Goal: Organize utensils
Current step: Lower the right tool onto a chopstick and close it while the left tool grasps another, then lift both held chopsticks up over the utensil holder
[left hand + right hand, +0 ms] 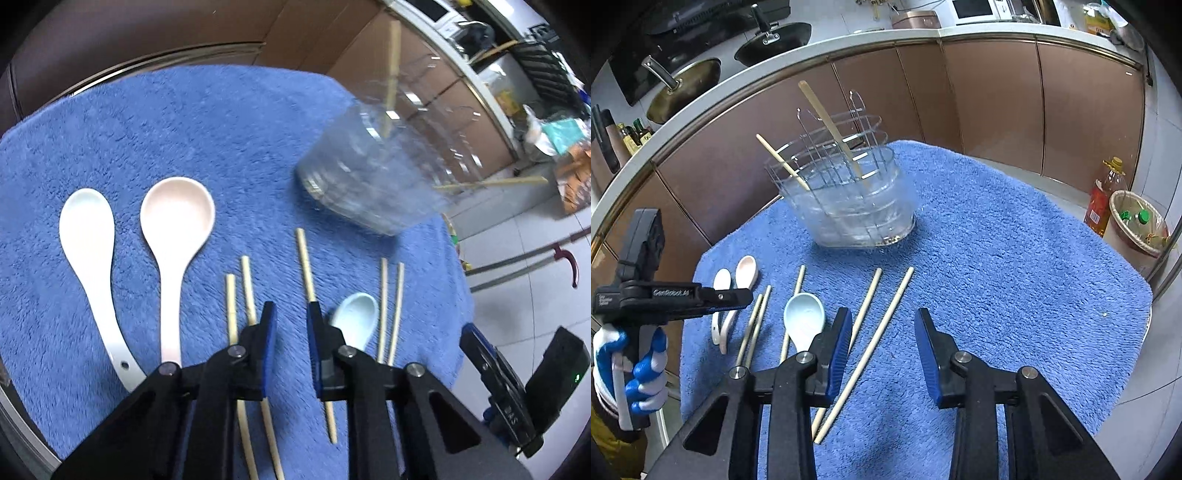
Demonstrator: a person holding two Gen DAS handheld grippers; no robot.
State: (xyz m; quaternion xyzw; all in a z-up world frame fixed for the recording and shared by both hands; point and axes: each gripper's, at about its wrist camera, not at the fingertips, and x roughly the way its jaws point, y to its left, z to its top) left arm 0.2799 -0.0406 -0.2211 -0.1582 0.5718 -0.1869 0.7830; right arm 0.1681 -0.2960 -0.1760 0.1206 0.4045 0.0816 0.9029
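Left gripper [291, 314]: jaws apart, empty, above single chopstick [306, 266]; best centred over shaft before closing. Right gripper [882, 325]: jaws apart, empty. Beyond: spoons, chopsticks flat on blue towel [997, 258]. Farthest: clear holder [849, 199], two chopsticks inside.

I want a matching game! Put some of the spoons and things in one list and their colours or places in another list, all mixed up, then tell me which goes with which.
Things:
1. Round-bowled spoon
2. Small spoon
3. Clear holder
4. Towel

Colours or places:
a. Blue and fluffy, lying under everything
b. Pale pink
c. See-through, with two chopsticks already standing in it
d. Light blue, lying among the loose chopsticks

Pairs: 1-b, 2-d, 3-c, 4-a

Both claws, the left claw and the right claw, are open and hold nothing.
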